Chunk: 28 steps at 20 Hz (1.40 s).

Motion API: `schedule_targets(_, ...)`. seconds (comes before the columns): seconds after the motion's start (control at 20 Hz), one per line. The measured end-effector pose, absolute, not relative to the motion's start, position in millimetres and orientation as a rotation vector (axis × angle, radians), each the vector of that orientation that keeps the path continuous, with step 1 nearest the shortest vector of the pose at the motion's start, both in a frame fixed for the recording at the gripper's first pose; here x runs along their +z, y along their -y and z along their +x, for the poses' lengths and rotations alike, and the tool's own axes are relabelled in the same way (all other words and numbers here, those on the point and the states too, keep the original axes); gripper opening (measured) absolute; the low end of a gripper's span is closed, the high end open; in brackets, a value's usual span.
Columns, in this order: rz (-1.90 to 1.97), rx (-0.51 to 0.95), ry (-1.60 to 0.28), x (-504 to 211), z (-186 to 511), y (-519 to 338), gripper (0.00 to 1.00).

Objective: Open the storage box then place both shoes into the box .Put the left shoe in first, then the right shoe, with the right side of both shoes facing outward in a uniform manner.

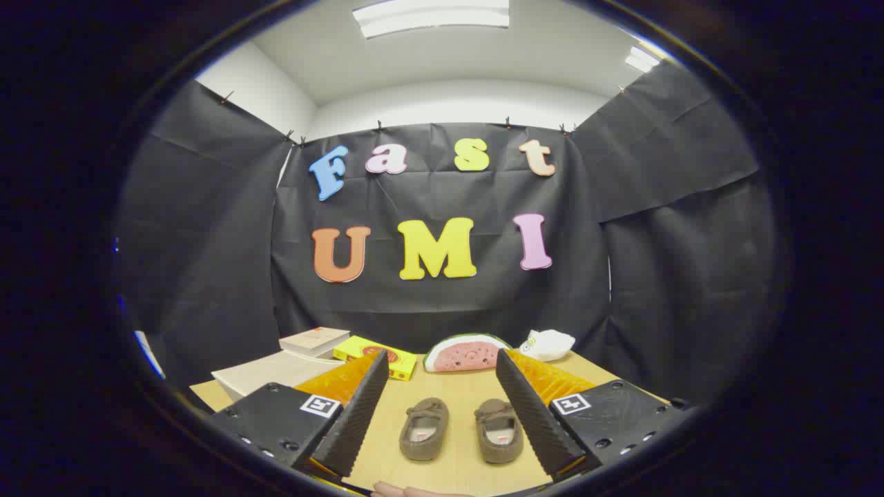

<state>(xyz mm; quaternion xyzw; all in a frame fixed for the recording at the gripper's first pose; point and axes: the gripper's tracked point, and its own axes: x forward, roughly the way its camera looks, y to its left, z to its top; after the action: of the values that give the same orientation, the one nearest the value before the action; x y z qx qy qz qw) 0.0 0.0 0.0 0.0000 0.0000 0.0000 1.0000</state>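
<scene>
Two small brown slipper shoes lie side by side on the wooden table (456, 386), toes pointing away from me. The left shoe (423, 428) and the right shoe (498, 430) sit in the gap between my fingers, below them on the table. My gripper (442, 376) is open, its fingers spread wide with nothing held. A pale storage box (276, 369) with its lid down stands behind the left finger, at the table's left.
On the box's far corner lies a small book (314, 340), with a yellow packet (376, 355) beside it. A watermelon-slice cushion (466, 353) and a white cloth bundle (549, 343) sit at the back of the table. A person's hand (407, 491) shows just below the shoes.
</scene>
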Motion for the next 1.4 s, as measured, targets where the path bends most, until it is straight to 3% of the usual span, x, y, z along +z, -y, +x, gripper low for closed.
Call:
schedule_targets(0.75, -0.015, -0.002, -0.084, -45.8, 19.4, 0.3, 0.95)
schedule_targets(1.1, 0.075, 0.118, -0.228, -81.9, 59.7, -29.3, 0.95)
schedule_targets(1.4, 0.213, 0.278, -0.479, -125.4, 111.8, -78.1, 0.95)
